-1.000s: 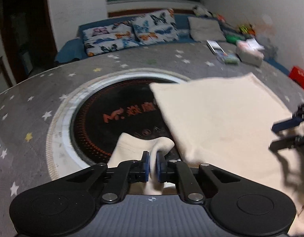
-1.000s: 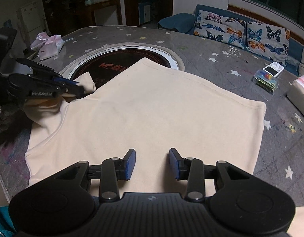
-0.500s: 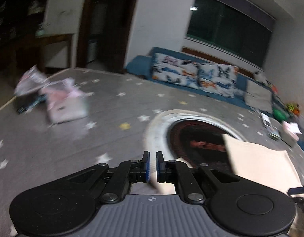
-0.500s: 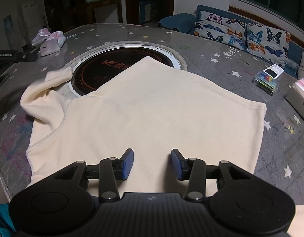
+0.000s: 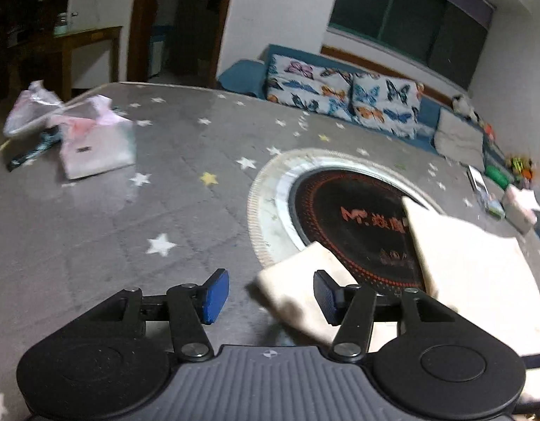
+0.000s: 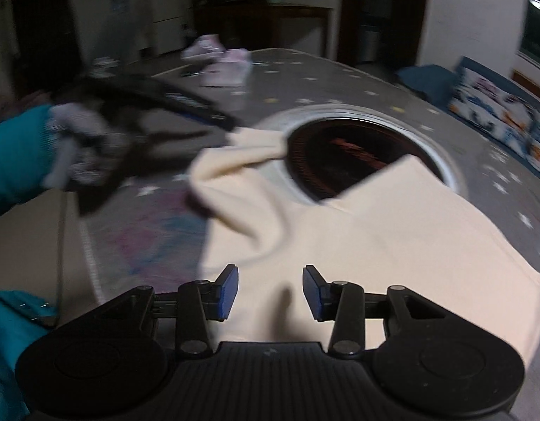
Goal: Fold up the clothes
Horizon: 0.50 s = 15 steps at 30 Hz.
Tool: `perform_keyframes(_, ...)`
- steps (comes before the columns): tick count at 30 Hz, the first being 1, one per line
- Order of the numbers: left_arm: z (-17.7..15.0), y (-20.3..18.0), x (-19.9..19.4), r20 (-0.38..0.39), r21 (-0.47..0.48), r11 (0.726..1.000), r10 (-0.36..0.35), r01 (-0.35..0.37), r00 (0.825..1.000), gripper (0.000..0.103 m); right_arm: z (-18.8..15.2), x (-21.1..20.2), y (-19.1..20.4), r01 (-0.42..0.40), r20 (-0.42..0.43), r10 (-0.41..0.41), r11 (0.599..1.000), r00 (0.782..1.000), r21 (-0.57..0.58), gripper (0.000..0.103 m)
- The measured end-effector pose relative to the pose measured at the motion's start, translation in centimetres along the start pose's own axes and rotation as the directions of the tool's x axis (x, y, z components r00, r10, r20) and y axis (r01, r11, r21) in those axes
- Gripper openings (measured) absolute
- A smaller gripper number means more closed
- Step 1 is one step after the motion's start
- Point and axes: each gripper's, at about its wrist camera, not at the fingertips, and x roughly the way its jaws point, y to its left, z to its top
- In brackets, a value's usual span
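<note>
A cream garment (image 6: 375, 231) lies spread on the grey star-patterned table (image 5: 129, 231). Its sleeve (image 5: 298, 291) lies loose at the edge of the round black hotplate (image 5: 343, 221). My left gripper (image 5: 271, 294) is open, with the sleeve end between and below its jaws, not gripped. In the right wrist view the left gripper (image 6: 213, 122) shows blurred beside the sleeve tip (image 6: 248, 144). My right gripper (image 6: 270, 291) is open and empty, hovering over the garment's near part.
Pink plastic packages (image 5: 91, 140) lie at the table's far left. Small boxes and items (image 5: 494, 196) sit at the far right edge. A sofa with butterfly cushions (image 5: 343, 94) stands behind the table. A cardboard sheet (image 6: 31, 242) lies at the near left.
My left gripper has opened and let go of the sleeve, which now lies on the table by the hotplate. My right gripper has swung left, staying open over the garment.
</note>
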Motion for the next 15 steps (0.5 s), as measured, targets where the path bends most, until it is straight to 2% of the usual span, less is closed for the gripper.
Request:
perform_keyframes(2, -0.2, -0.4, 0.8, -0.012, 0.018, 1.000, 0.009, -0.009, 1.000, 0.050, 0.3, 0.6, 1.1, -0.024, -0.010, 0.023, 0.999, 1.000, -0.033, 0.040)
perform_keyframes(4, -0.5, -0.5, 1.1, -0.010, 0.033, 0.999, 0.013, -0.013, 1.000, 0.028, 0.3, 1.3, 2.2, -0.039, -0.020, 0.038, 0.997, 0.999, -0.070, 0.040)
perform_keyframes(7, -0.6, -0.5, 0.9, 0.013, 0.039, 0.999, 0.022, -0.022, 1.000, 0.008, 0.2, 2.5, 3.3, -0.047, -0.029, 0.045, 0.994, 0.999, -0.098, 0.039)
perform_keyframes(11, -0.1, 0.1, -1.4, 0.098, -0.002, 0.999, 0.043, -0.043, 0.994, 0.006, -0.2, 3.8, 3.9, -0.037, -0.044, 0.033, 0.993, 0.999, -0.111, 0.025)
perform_keyframes(12, 0.0, 0.3, -1.9, 0.119, -0.013, 0.999, 0.049, -0.047, 0.992, 0.006, -0.2, 3.8, 3.9, -0.032, -0.040, 0.028, 0.993, 0.999, -0.116, 0.014)
perform_keyframes(13, 0.1, 0.5, -2.5, 0.139, -0.024, 0.998, 0.055, -0.052, 0.989, 0.005, -0.3, 3.7, 3.9, -0.034, -0.036, 0.030, 0.993, 0.999, -0.116, 0.009)
perform_keyframes(15, 0.3, 0.8, -4.3, 0.212, -0.032, 0.997, 0.073, -0.068, 0.975, 0.005, -0.2, 3.4, 3.9, -0.046, -0.031, 0.043, 0.993, 0.999, -0.110, 0.008)
